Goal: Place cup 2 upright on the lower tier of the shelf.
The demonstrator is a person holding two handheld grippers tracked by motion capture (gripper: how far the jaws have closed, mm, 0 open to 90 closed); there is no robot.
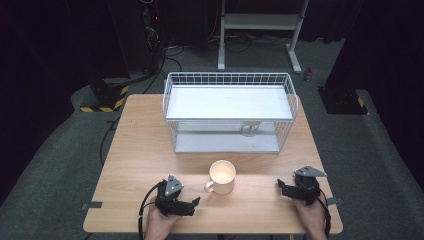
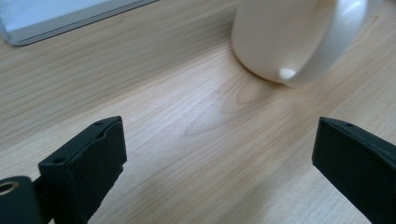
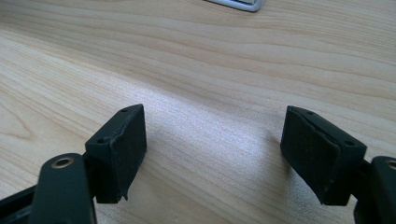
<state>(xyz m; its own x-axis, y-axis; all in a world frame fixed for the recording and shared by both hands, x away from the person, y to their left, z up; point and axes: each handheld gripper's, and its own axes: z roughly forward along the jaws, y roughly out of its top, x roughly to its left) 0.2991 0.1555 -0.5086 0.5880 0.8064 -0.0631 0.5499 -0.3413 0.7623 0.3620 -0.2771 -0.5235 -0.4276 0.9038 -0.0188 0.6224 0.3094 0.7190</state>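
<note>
Currently your left gripper [image 1: 196, 202] stands open and empty on the table [image 1: 130, 150], the cream mug [image 1: 221, 176] just ahead of its jaws, untouched, while your right gripper [image 1: 281, 186] is open too.

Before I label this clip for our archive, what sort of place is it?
Probably a lab or recording studio, not a home: a lone wooden table on grey carpet, dark curtained surroundings, cables and hazard-striped bases behind, with a staged mug and wire rack.
</note>
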